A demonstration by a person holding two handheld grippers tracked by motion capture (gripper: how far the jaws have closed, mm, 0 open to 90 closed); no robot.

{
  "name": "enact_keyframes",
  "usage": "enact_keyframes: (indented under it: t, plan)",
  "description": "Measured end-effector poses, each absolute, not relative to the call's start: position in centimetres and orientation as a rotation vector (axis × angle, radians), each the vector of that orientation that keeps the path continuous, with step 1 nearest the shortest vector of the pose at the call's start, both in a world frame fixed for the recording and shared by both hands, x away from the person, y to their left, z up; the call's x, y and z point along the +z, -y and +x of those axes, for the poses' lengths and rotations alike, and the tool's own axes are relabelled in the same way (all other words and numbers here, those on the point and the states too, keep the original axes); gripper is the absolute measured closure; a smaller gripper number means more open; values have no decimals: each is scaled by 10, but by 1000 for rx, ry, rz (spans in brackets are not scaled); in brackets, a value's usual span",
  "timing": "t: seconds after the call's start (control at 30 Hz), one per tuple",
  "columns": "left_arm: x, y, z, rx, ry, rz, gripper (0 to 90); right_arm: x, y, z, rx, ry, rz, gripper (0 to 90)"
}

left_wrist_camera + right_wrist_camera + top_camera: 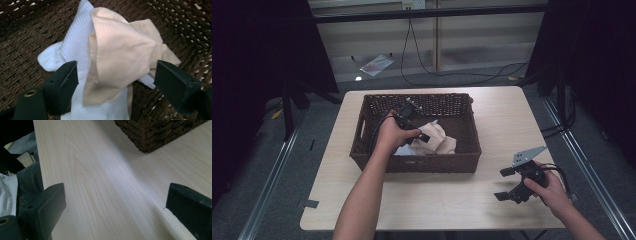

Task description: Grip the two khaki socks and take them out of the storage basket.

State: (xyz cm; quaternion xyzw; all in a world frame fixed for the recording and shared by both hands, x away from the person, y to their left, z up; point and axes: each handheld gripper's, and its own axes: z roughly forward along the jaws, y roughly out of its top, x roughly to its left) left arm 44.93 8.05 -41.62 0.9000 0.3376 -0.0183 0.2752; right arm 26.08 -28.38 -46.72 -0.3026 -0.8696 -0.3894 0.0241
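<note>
A big wooden table point(422, 200) fills the middle of the room. On it sits a dark brown woven basket point(462, 162), the next biggest thing here.

The person's left arm reaches into the basket, and the left gripper point(419, 134) points down at the clothes inside. A tan cloth point(120, 55) lies bunched up right between its two black jaws. The jaws stand apart, one on each side of the tan cloth. They do not squeeze it. Under the tan cloth, and poking out past the jaw on the left of the left gripper view, lies a white sock point(70, 47) with thin ribs. Both rest on the basket floor.

The right gripper point(507, 184) rests low over the bare table, well away from the basket's near corner. Its jaws are wide apart too, with just plain wood between them. A black cable point(557, 172) loops out behind it.
</note>
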Motion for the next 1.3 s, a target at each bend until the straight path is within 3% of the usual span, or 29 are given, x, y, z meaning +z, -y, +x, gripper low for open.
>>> enact_keyframes:
  t: [0.23,0.33,0.43,0.5,0.57,0.93,1.3]
  plan:
    - [-425,-76,456,-48,-909,2421,300,-468,284,261,-1208,2689,-938,19]
    - [-427,-74,456,-46,-890,2423,430,-468,284,262,-1208,2689,-935,19]
    - [-425,-74,456,-61,-882,2456,624,-467,285,262,-1210,2687,-936,19]
    - [-421,-74,454,-62,-878,2454,806,-467,285,262,-1211,2692,-932,19]
    - [-417,-74,453,-93,-895,2434,890,-466,286,262,-1210,2687,-937,19]
    - [-384,-74,446,-195,-900,2454,897,-465,286,262,-1213,2686,-942,19]
    - [-348,-81,441,-184,-907,2445,897,-464,286,262,-1219,2686,-940,19]
